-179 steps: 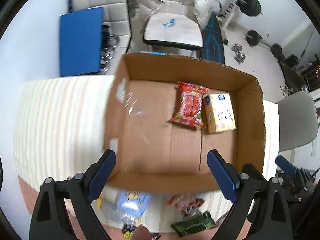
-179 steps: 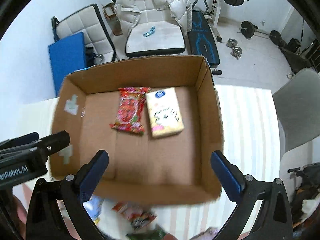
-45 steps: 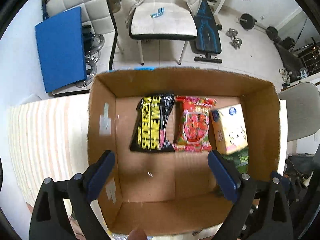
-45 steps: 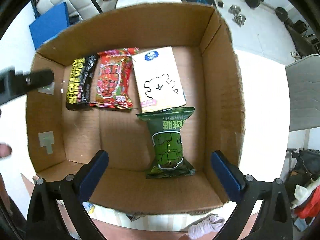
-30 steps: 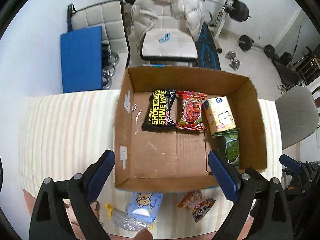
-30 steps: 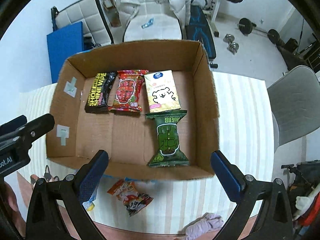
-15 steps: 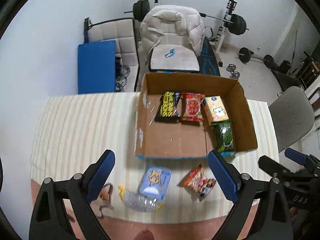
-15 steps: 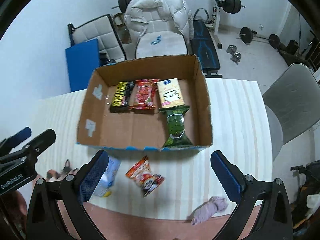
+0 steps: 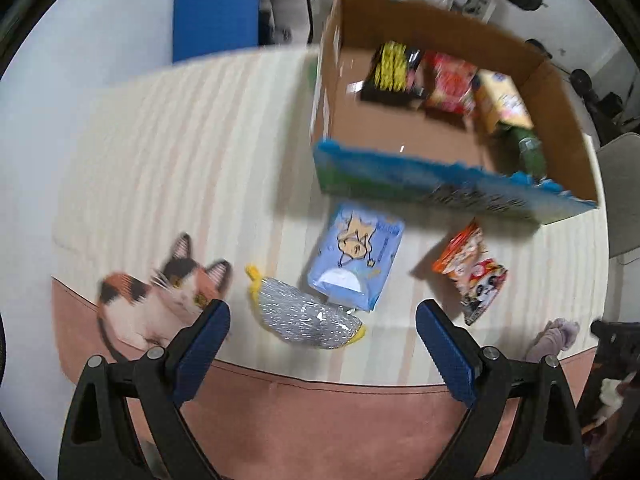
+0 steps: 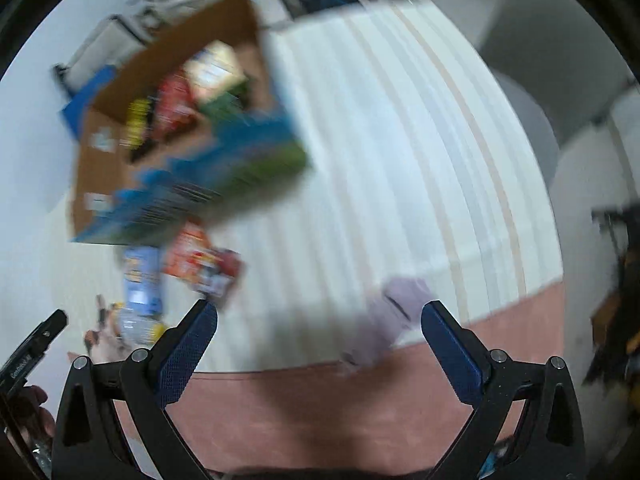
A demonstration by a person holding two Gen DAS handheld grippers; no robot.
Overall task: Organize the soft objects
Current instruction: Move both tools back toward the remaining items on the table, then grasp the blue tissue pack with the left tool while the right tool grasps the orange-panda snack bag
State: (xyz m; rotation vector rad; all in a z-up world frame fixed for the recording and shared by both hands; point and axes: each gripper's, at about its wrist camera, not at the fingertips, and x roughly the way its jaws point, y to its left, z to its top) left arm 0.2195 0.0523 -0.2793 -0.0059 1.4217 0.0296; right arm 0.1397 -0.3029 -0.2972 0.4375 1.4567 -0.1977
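A cardboard box on the striped table holds a black-yellow pack, a red pack, a yellow tissue pack and a green pack. In front of it lie a blue pack, a silver pouch, an orange snack pack, a calico cat plush and a lilac cloth. My left gripper is open and empty just above the silver pouch. My right gripper is open and empty; the lilac cloth lies between its fingers, blurred.
The table's near edge has a pink border. A grey chair stands at the right. Behind the table are a blue mat, a padded chair and gym weights. The right wrist view is heavily motion-blurred; the box shows at upper left.
Both grippers have pulled back from over the box and dropped toward the table's near edge. The left now hangs over the silver pouch, the right has swung right over the lilac cloth.
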